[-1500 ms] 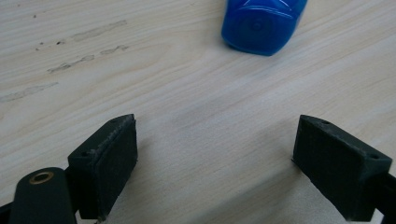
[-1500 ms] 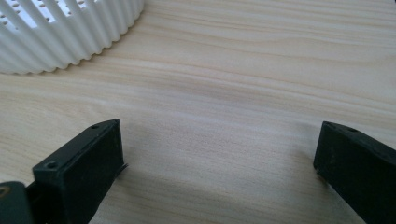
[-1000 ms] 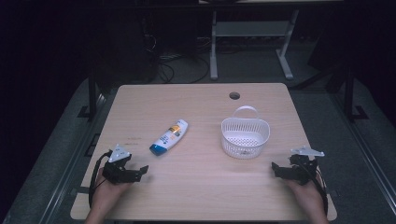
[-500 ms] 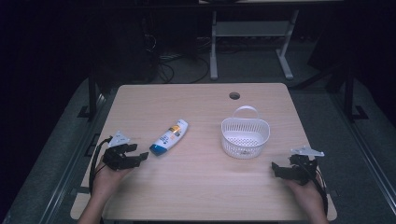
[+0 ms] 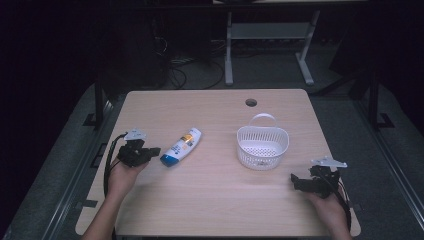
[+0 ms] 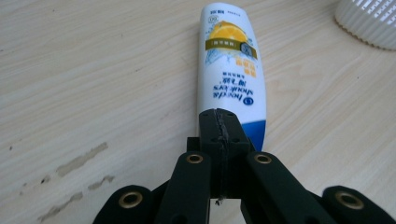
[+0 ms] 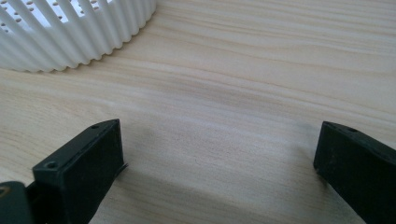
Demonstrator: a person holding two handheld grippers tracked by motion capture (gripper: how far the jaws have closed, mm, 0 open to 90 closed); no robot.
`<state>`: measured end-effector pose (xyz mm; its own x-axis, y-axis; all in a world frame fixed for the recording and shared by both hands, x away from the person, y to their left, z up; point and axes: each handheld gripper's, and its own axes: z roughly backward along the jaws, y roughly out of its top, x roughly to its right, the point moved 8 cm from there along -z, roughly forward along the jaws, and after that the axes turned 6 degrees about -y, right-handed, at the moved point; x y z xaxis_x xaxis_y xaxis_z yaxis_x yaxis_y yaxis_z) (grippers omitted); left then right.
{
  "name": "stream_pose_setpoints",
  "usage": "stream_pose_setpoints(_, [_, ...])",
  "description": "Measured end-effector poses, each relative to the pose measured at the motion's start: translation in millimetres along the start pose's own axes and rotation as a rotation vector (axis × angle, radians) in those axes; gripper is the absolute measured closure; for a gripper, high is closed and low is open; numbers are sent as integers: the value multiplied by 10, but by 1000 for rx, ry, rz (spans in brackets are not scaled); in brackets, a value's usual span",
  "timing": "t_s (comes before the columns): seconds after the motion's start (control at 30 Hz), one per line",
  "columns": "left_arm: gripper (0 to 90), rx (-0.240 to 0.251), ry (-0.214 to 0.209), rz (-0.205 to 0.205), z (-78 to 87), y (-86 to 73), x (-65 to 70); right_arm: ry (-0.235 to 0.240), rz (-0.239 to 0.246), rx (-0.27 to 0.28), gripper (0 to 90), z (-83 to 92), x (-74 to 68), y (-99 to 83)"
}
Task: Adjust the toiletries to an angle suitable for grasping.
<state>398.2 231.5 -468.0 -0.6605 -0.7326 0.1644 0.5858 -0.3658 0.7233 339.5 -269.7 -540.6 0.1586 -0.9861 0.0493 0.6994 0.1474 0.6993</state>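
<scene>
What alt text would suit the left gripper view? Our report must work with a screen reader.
The left tool, jaws shut together, points at the blue cap end of a white bottle lying flat on a wooden table. A white basket edges in at top right.

White shampoo bottle [image 6: 232, 79] with blue cap end, orange citrus print and gold band, white ribbed perforated basket [image 5: 262, 145], pale woodgrain table [image 5: 215, 200], black grippers [image 5: 150, 152].
</scene>
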Motion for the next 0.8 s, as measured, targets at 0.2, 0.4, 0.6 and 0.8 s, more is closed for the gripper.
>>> stream_pose_setpoints(0.2, [900, 6, -12, 8, -59, 123, -41, 1, 2, 0, 9, -1, -2, 1])
stream_pose_setpoints(0.4, [900, 9, -34, -3, -108, 266, -60, 3, 4, 0, 9, -2, -3, 2])
stream_pose_setpoints(0.6, [900, 13, -41, -23, -183, 442, -63, 3, 4, 0, 9, -1, -3, 2])
stream_pose_setpoints(0.8, [900, 10, -44, -36, -293, 579, -89, 3, 4, 0, 9, -2, -3, 2])
